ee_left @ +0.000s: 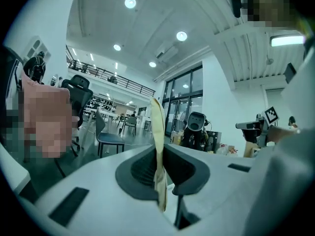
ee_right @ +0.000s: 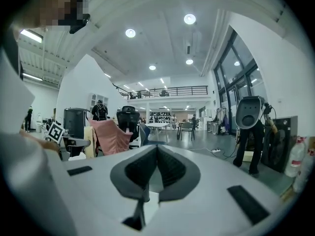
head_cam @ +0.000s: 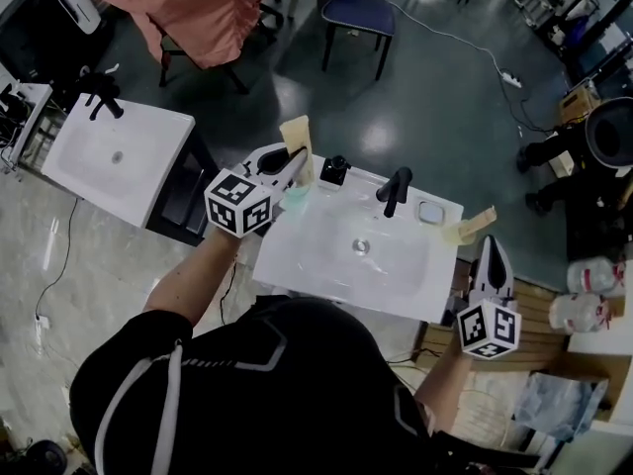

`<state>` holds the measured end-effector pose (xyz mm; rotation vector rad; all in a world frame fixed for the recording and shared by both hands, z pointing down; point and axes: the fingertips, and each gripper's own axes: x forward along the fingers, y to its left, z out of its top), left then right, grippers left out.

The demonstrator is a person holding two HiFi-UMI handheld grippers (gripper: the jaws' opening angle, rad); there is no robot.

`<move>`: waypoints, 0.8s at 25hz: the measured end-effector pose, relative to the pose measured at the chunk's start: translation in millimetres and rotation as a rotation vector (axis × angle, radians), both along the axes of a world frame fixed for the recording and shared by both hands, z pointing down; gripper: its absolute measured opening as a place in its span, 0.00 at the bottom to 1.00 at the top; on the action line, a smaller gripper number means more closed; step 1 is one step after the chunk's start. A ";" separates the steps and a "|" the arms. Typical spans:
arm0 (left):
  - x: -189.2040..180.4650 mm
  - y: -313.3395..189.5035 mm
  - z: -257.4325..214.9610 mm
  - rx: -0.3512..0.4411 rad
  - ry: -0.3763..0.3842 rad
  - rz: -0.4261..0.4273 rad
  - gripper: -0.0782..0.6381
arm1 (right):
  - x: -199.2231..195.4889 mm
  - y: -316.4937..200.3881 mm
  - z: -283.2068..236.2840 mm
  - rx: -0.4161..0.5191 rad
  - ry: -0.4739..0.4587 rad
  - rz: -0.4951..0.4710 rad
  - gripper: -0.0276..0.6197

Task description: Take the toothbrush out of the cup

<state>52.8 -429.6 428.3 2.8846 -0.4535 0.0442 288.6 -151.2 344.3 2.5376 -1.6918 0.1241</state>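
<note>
My left gripper (head_cam: 295,161) is shut on a flat cream toothbrush (head_cam: 297,135) over the back left corner of the white washbasin (head_cam: 326,265). In the left gripper view the toothbrush (ee_left: 157,132) stands upright between the left gripper's (ee_left: 160,157) dark pads, its top above them and its lower end below. A pale green cup (head_cam: 296,197) shows just beneath that gripper, partly hidden by it. My right gripper (head_cam: 492,253) hangs off the basin's right side; in the right gripper view the right gripper (ee_right: 156,154) is shut with nothing between its pads.
A black faucet (head_cam: 396,190), a small black object (head_cam: 335,170), a grey dish (head_cam: 430,212) and a beige item (head_cam: 473,226) line the basin's back edge. A second washbasin (head_cam: 117,156) stands to the left. Chairs (head_cam: 358,13) stand beyond on the floor.
</note>
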 end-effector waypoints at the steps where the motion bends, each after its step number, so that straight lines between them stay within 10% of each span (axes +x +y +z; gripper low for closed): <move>1: -0.7 1.7 -2.2 0.001 0.004 0.004 0.16 | 2.1 1.5 0.2 -0.002 0.003 0.006 0.05; 20: 18.3 56.9 -15.2 0.042 -0.040 -0.138 0.16 | 148.7 32.2 109.0 -0.063 -0.088 0.137 0.30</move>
